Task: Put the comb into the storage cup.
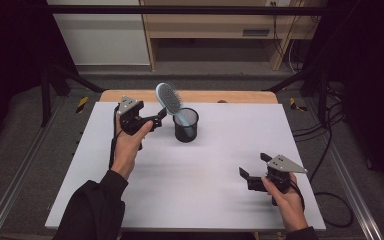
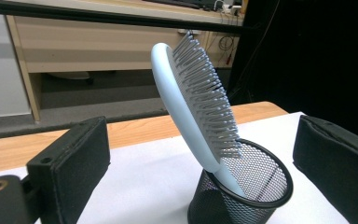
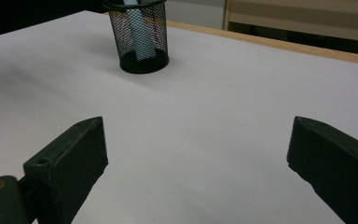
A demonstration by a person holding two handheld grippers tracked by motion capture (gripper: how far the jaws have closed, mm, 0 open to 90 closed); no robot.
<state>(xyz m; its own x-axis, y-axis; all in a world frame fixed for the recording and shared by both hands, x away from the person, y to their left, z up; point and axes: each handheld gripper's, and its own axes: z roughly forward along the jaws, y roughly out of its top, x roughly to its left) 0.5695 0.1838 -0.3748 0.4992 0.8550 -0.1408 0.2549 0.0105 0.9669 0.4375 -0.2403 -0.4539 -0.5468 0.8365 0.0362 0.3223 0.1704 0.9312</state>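
1. Presently: left gripper [image 1: 156, 118] wide, holding nothing, just beside the mesh cup [image 1: 185, 125].
2. Hairbrush [image 1: 170, 100] stands handle-down in the cup, tilted.
3. Right gripper [image 1: 252, 167] wide, empty, well apart from the cup.
4. Left gripper view shows the bristles [image 2: 205, 98]; right gripper view shows the handle through the mesh.

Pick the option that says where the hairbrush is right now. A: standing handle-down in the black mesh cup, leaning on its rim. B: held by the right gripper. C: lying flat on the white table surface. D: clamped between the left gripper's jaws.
A: the hairbrush stands with its handle inside the black mesh cup, tilted against the rim, while the left gripper has its jaws apart on either side, not touching it.
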